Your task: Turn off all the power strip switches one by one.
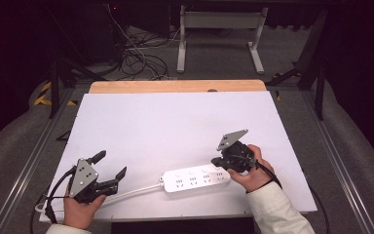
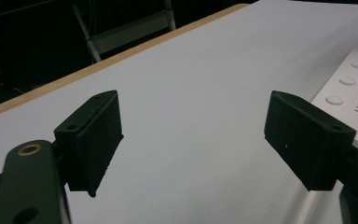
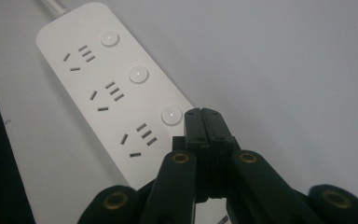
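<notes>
- High view: I see the white power strip (image 1: 195,179) lying flat near the front edge of the white table (image 1: 175,126), its cord (image 1: 131,190) running left toward my left gripper (image 1: 111,165). My right gripper (image 1: 222,163) sits at the strip's right end, jaws pressed together with nothing between them. I judge the step in hand is pressing a switch button with the closed tip.
- High view: my left gripper rests apart from the strip, jaws spread and empty, just above the cord. It could steady the strip's left end if the push makes it slide.
- Left gripper view: both pads (image 2: 93,140) stand wide over bare table; the strip's edge (image 2: 349,84) shows at the right.
- Right gripper view: the shut tip (image 3: 203,122) lies just beside the third round button (image 3: 171,115), and whether it touches I cannot tell. To do it well, I'd come straight down on the button's centre, not the sockets (image 3: 140,137) beside it.
- Nothing blocks the strip; beyond the table are floor cables and a white frame.
</notes>
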Action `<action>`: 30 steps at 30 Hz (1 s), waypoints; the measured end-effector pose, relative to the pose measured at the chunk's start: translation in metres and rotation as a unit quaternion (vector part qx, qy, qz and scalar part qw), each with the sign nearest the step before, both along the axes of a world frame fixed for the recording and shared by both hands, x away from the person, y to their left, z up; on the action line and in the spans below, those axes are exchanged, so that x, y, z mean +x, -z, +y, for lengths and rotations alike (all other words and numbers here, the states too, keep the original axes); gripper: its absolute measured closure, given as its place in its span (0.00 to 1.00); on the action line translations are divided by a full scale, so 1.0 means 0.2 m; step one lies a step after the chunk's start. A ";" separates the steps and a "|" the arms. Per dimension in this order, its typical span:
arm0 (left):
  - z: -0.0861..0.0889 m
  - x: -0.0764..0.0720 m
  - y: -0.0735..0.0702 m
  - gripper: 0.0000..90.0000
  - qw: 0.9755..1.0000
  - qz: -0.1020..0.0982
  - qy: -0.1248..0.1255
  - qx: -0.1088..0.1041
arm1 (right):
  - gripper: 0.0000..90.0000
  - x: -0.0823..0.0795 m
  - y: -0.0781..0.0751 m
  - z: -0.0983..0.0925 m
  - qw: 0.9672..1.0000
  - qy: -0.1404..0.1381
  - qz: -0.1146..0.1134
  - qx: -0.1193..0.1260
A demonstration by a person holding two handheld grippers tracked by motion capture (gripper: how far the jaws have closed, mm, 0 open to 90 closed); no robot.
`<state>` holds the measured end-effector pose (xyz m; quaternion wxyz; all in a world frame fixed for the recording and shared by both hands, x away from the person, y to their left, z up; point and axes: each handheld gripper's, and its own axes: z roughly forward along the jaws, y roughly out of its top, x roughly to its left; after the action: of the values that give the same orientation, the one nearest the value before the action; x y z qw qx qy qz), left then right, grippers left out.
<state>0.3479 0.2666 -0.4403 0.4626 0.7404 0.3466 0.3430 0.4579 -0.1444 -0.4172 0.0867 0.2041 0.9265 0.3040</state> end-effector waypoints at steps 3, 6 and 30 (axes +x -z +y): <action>0.00 0.00 0.00 0.22 1.000 0.000 0.000 -0.001 | 1.00 0.00 0.02 -0.01 1.000 0.007 -0.005 0.007; 0.00 0.00 0.00 0.22 1.000 0.000 -0.001 0.000 | 1.00 0.01 0.04 -0.03 1.000 0.011 -0.004 0.012; 0.00 0.00 0.00 0.22 1.000 -0.004 0.002 0.004 | 1.00 0.02 0.13 -0.03 1.000 0.011 0.004 -0.008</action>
<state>0.3470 0.2663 -0.4408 0.4614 0.7418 0.3416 0.3466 0.4621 -0.1502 -0.4432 0.0878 0.2148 0.9270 0.2946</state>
